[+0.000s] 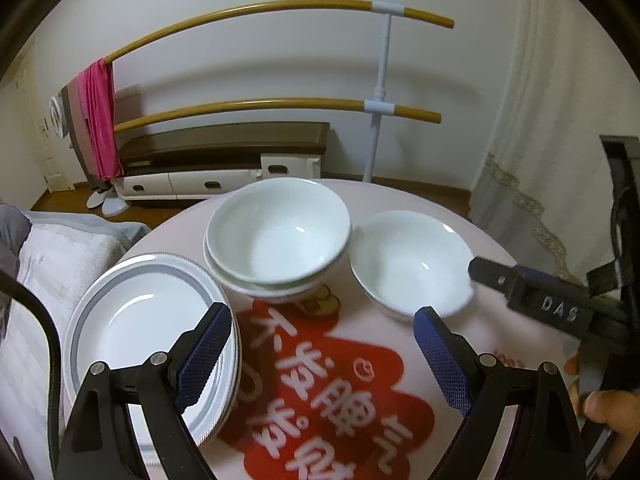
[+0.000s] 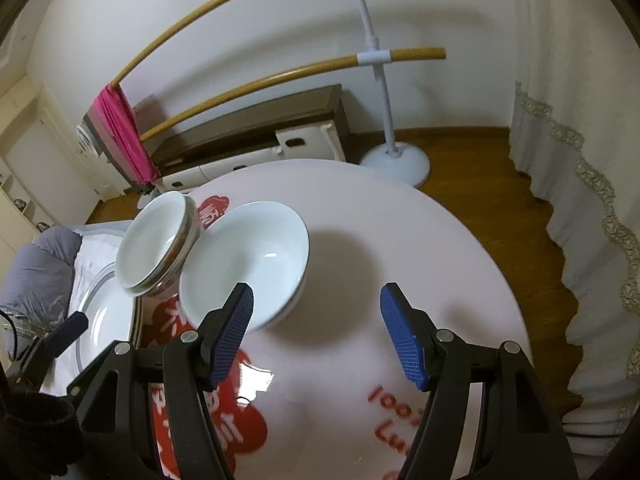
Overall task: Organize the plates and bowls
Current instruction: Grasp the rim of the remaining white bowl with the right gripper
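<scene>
Your right gripper [image 2: 316,334] had its blue pads standing apart with nothing between them, low in the frame, and the single bowl [image 2: 246,262] sat just above its left-hand pad. Your left gripper [image 1: 322,354] was likewise spread wide and empty, bottom centre of its view, with one pad overlapping the rim of the plate stack [image 1: 148,332] at lower left.

The risk I judged likeliest was a nudge rather than a grasp: the single bowl [image 1: 408,260] lay near the stacked bowls [image 1: 276,236], and in the right wrist view their rims looked nearly touching. A pad coming in on the near rim could push it into that stack, whose top bowl already sat a little askew. Glazed rims are slippery too, so a shallow pinch could let the bowl tip out.

Your two grippers were also close together; the right one's tip showed at the right of the left view, beside the single bowl, so they could clash.

Every bowl and the top plate were empty. All of them stood on the round table [image 2: 420,240], on its pale printed cover.
</scene>
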Action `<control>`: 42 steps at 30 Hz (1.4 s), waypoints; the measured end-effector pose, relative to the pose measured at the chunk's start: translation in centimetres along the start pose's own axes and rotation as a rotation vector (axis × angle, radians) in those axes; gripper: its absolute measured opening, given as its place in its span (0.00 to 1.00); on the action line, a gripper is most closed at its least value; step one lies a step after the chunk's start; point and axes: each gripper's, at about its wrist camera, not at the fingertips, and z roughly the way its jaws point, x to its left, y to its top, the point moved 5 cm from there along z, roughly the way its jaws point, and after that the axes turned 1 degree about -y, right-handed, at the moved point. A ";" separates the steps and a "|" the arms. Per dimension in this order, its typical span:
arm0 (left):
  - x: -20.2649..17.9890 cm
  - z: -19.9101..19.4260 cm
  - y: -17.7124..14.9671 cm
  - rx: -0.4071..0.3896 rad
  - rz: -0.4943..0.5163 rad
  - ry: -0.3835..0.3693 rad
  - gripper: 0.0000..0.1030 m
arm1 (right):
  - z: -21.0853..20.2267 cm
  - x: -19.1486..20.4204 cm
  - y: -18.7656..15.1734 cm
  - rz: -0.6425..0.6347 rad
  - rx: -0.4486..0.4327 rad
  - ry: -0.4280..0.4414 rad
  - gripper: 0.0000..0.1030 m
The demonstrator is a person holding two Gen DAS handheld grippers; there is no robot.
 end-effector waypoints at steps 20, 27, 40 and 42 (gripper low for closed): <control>-3.2 5.5 1.9 0.041 0.049 -0.014 0.80 | 3.4 -0.9 -0.1 0.010 0.055 0.071 0.23; -3.9 6.5 1.5 0.069 0.063 -0.056 0.60 | 3.4 -1.7 -0.6 0.030 0.056 0.088 0.22; -4.0 9.0 3.0 0.112 0.093 -0.098 0.19 | 3.7 -2.4 -0.6 0.048 0.053 0.121 0.21; -3.8 9.3 3.2 0.102 0.101 -0.089 0.18 | 3.7 -2.2 -0.6 0.046 0.053 0.127 0.20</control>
